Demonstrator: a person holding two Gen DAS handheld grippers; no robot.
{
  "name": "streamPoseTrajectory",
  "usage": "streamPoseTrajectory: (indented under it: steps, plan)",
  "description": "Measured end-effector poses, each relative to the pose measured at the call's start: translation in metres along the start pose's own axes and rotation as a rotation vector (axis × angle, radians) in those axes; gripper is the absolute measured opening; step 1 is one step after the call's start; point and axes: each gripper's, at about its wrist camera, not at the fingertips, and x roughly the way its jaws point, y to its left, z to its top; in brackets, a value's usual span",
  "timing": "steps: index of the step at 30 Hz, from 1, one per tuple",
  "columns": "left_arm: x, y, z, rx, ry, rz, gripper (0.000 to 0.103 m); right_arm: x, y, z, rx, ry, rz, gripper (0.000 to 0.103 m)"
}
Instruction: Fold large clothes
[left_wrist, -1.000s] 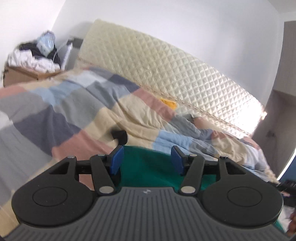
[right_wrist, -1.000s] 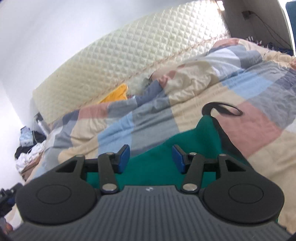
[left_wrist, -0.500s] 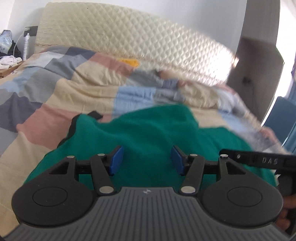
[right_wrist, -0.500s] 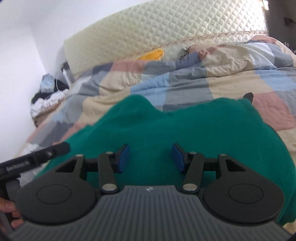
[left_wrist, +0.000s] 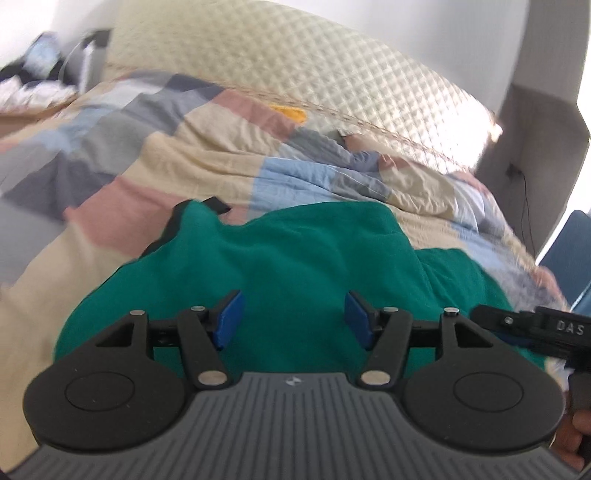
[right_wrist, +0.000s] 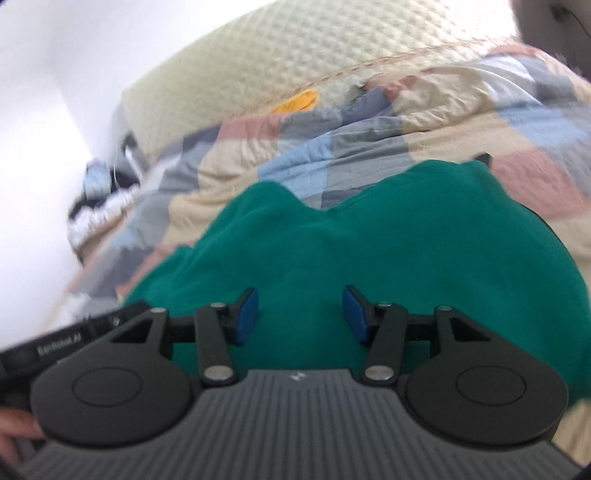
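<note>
A large green garment (left_wrist: 295, 258) with black trim lies in a bunched heap on the patchwork quilt (left_wrist: 184, 155). It also shows in the right wrist view (right_wrist: 388, 240). My left gripper (left_wrist: 291, 317) is open and empty, hovering just above the garment's near part. My right gripper (right_wrist: 299, 314) is open and empty, also over the near part. The right gripper's body (left_wrist: 546, 328) shows at the right edge of the left wrist view, and the left gripper's body (right_wrist: 62, 343) at the left edge of the right wrist view.
A cream quilted headboard (left_wrist: 295, 70) stands behind the bed. A yellow item (left_wrist: 288, 110) lies near the headboard. A bedside table with piled clothes (left_wrist: 33, 81) stands at the far left. A grey wall panel (left_wrist: 543, 110) and a blue object (left_wrist: 569, 243) are at the right.
Both grippers have swung from looking across the bed to facing the green garment, side by side. Both stay open. The garment now fills the near view.
</note>
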Motion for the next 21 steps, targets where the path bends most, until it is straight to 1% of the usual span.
streamPoseTrajectory:
  steps: [3, 6, 8, 9, 11, 13, 15, 16, 17, 18, 19, 20, 21]
  plan:
    - [-0.025, 0.008, -0.004, -0.073, 0.014, 0.025, 0.068, -0.023, -0.007, -0.003, 0.105, -0.008, 0.022, 0.053]
    - [-0.04, 0.018, -0.012, -0.171, 0.056, 0.013, 0.071, -0.038, -0.016, -0.008, 0.234, 0.016, 0.07, 0.057]
    - [-0.047, 0.027, -0.019, -0.241, 0.073, 0.01, 0.072, -0.045, -0.022, -0.016, 0.317, 0.032, 0.106, 0.057]
    - [-0.05, 0.03, -0.023, -0.269, 0.081, 0.014, 0.073, -0.046, -0.025, -0.02, 0.349, 0.046, 0.116, 0.057]
    - [-0.052, 0.04, -0.03, -0.336, 0.097, 0.035, 0.08, -0.043, -0.032, -0.027, 0.414, 0.093, 0.13, 0.057]
    - [-0.049, 0.05, -0.035, -0.403, 0.115, 0.043, 0.08, -0.035, -0.04, -0.034, 0.493, 0.128, 0.144, 0.057]
    - [-0.043, 0.059, -0.038, -0.464, 0.128, 0.036, 0.082, -0.028, -0.047, -0.039, 0.553, 0.141, 0.154, 0.057]
    - [-0.041, 0.063, -0.039, -0.492, 0.133, 0.037, 0.084, -0.025, -0.05, -0.041, 0.583, 0.143, 0.157, 0.06]
    - [-0.039, 0.066, -0.04, -0.518, 0.137, 0.037, 0.085, -0.023, -0.054, -0.044, 0.624, 0.142, 0.163, 0.066]
    - [-0.037, 0.069, -0.042, -0.542, 0.139, 0.03, 0.086, -0.02, -0.057, -0.048, 0.674, 0.139, 0.179, 0.087]
    - [-0.035, 0.071, -0.043, -0.563, 0.138, 0.021, 0.088, -0.017, -0.061, -0.051, 0.725, 0.14, 0.196, 0.099]
    - [-0.033, 0.073, -0.043, -0.577, 0.138, 0.017, 0.089, -0.014, -0.065, -0.055, 0.768, 0.147, 0.209, 0.101]
    - [-0.032, 0.073, -0.042, -0.587, 0.14, 0.016, 0.089, -0.01, -0.067, -0.058, 0.799, 0.155, 0.219, 0.099]
